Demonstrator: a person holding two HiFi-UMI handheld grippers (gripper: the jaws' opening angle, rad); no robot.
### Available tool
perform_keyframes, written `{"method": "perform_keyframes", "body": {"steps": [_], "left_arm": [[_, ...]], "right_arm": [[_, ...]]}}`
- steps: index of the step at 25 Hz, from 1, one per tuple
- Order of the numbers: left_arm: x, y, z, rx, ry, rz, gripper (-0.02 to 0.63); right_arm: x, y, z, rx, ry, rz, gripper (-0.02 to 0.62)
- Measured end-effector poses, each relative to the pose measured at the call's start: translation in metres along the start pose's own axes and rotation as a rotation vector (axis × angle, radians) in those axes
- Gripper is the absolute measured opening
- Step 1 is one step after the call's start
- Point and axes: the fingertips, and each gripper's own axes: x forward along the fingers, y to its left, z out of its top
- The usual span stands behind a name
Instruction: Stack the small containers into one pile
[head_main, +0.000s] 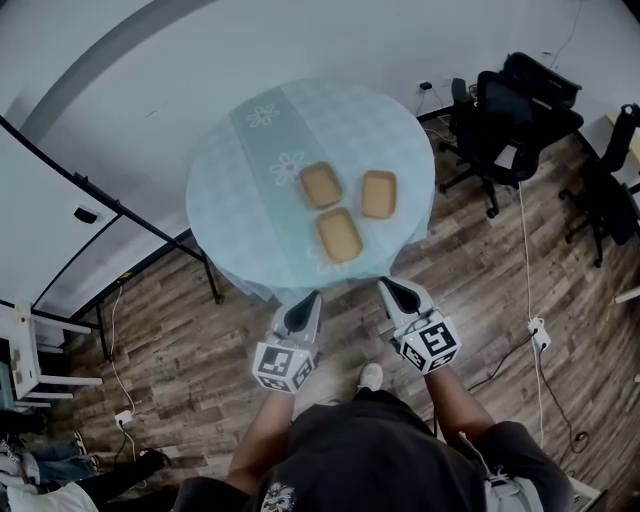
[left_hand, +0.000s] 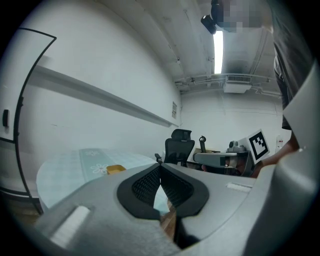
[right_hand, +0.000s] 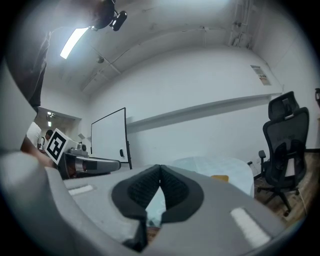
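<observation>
Three small tan containers lie apart on the round table (head_main: 240, 190): one on the left (head_main: 320, 185), one on the right (head_main: 378, 194), one nearest me (head_main: 339, 235). My left gripper (head_main: 305, 304) and right gripper (head_main: 396, 292) hover side by side just short of the table's near edge, both shut with nothing between the jaws. In the left gripper view the left gripper (left_hand: 160, 172) has its tips touching, and one container (left_hand: 115, 169) shows beyond it on the table. The right gripper (right_hand: 160, 173) is likewise shut in its own view, with a container (right_hand: 219, 177) to the right.
The table wears a pale checked cloth with a flowered runner (head_main: 272, 140). Black office chairs (head_main: 505, 110) stand at the right on the wooden floor. A whiteboard (head_main: 40, 215) stands at the left, and cables (head_main: 530, 290) run across the floor.
</observation>
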Motion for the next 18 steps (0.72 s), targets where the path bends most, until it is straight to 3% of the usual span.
{"method": "perform_keyframes", "body": {"steps": [10,18], "left_arm": [[0.006,0.005,-0.002,-0.005,0.018,0.049,0.005],[0.003,0.041,0.007,-0.004,-0.007,0.082,0.005]], "right_arm": [[0.013,-0.005,-0.001,0.009,0.003,0.06,0.002],[0.052,0.007,0.004,-0.017,-0.002,0.094,0.002]]}}
